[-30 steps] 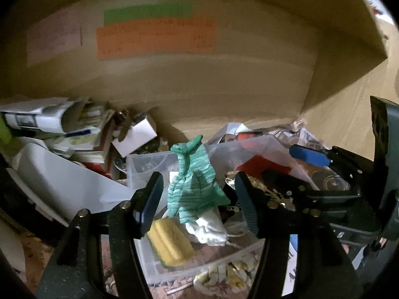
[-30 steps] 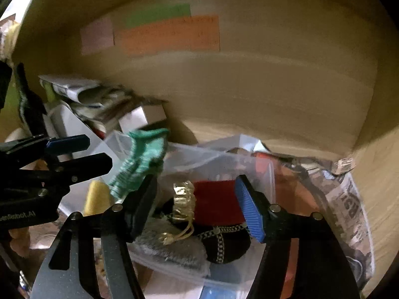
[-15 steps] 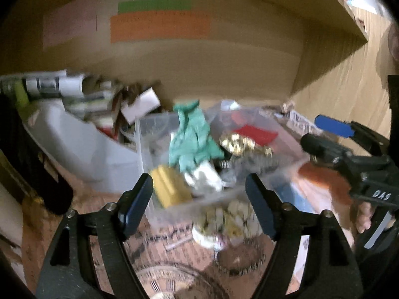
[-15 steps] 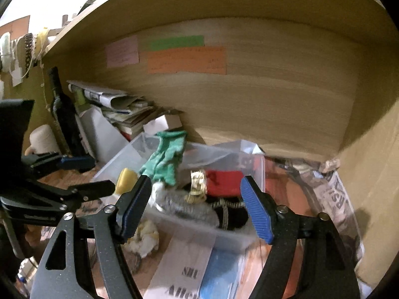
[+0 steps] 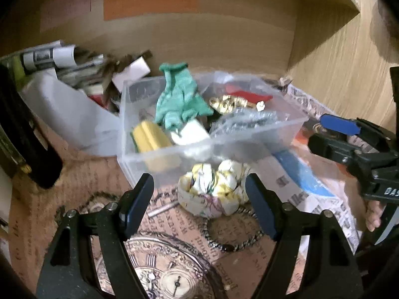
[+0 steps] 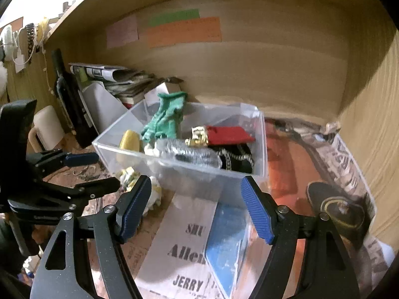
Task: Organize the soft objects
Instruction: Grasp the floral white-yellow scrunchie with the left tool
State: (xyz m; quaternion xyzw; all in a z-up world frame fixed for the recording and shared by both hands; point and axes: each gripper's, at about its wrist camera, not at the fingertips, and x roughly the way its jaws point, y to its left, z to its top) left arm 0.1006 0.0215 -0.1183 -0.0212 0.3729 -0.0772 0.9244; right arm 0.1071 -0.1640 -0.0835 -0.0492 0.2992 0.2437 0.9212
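Clear plastic bin (image 5: 249, 134): frame centre, on the paper-covered counter (image 5: 74, 199).
Bin contents: green cloth (image 5: 179, 99), yellow sponge (image 5: 149, 137), red fabric (image 6: 229, 134), other soft pieces.
Crumpled yellow-white cloth (image 5: 214, 189): lower centre, outside, touching the bin's front wall.
Left gripper (image 5: 199, 199): fingers wide apart, empty, framing that cloth.
Right gripper (image 6: 197, 204): fingers spread, holding nothing.
Risk: the thin bracelet (image 5: 232, 234) beside the cloth could snag; a shallow pinch might slip off loose folds.
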